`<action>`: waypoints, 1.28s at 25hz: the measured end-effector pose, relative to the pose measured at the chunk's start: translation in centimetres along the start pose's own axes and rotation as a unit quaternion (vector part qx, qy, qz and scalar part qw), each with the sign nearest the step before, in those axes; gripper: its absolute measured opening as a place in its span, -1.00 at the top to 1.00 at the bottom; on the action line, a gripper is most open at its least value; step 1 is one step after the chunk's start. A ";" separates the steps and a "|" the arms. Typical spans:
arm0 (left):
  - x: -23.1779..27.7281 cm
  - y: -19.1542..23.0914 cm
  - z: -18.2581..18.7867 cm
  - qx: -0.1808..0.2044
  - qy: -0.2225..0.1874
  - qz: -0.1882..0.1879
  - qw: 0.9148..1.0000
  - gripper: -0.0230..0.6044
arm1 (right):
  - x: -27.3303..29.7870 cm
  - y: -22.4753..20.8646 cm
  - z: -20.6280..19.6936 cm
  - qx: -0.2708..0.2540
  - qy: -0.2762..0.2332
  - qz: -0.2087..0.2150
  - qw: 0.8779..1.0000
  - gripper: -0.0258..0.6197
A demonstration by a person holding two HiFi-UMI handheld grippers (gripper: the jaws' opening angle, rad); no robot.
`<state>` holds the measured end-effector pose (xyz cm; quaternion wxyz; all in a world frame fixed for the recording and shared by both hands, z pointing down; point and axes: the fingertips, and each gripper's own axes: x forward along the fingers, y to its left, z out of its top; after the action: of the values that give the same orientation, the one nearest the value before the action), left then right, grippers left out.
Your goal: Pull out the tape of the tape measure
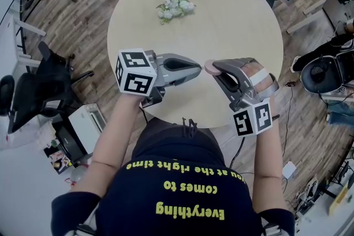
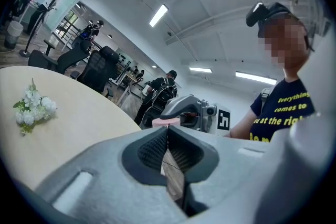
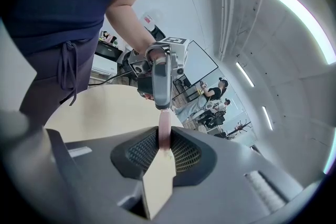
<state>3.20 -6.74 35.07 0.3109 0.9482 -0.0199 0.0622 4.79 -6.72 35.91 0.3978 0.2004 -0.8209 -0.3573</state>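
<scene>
Over the round table's [image 1: 238, 25] near edge I hold both grippers tip to tip. A small pink tape measure [image 1: 211, 67] sits edge-on between the pads of my right gripper [image 1: 213, 67], which is shut on it; the right gripper view shows the pink case [image 3: 164, 131] in the jaws. My left gripper [image 1: 199, 68] is shut, its tips [image 3: 162, 106] right against the case's far rim. In the left gripper view the pink case [image 2: 167, 122] lies just past the closed tips. They seem to pinch the tape's end, which is too small to make out.
A bunch of white flowers [image 1: 175, 8] lies at the table's far side. A black office chair [image 1: 33, 85] and a white box [image 1: 91, 121] stand on the wooden floor to the left, more gear to the right [image 1: 326, 72]. People stand in the background [image 2: 160, 89].
</scene>
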 end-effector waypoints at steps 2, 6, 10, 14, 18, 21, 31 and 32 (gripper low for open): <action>-0.2 0.1 0.0 -0.001 -0.001 0.003 1.000 0.91 | -0.1 0.0 -0.1 0.001 0.002 0.000 1.000 0.66; -0.9 0.5 -0.2 -0.001 0.002 0.009 1.000 0.91 | -0.3 0.3 -0.5 0.002 0.009 0.000 1.000 0.66; -1.7 1.0 -0.3 -0.004 0.005 0.018 1.000 0.91 | -0.6 0.4 -1.1 0.008 0.016 0.000 1.000 0.66; -2.7 1.5 -0.7 -0.011 0.008 0.027 1.000 0.91 | -0.7 0.7 -1.7 0.017 0.024 0.001 1.000 0.67; -3.6 2.0 -1.1 -0.017 0.009 0.039 0.999 0.91 | -1.1 0.9 -2.8 0.030 0.037 -0.003 0.999 0.67; -4.5 2.5 -1.1 -0.021 0.008 0.049 0.999 0.91 | -1.5 0.9 -3.6 0.037 0.048 -0.003 0.998 0.67; -7.0 3.7 -1.5 -0.029 0.010 0.074 0.997 0.91 | -2.4 1.2 -5.2 0.049 0.068 -0.005 0.996 0.66; -7.3 3.9 -1.5 -0.029 0.010 0.076 0.997 0.91 | -2.5 1.2 -5.3 0.050 0.070 -0.004 0.996 0.67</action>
<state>-4.47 -8.98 37.56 0.3329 0.9338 -0.0908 0.0947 10.48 -6.61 37.81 0.4423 0.2483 -0.8071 -0.3022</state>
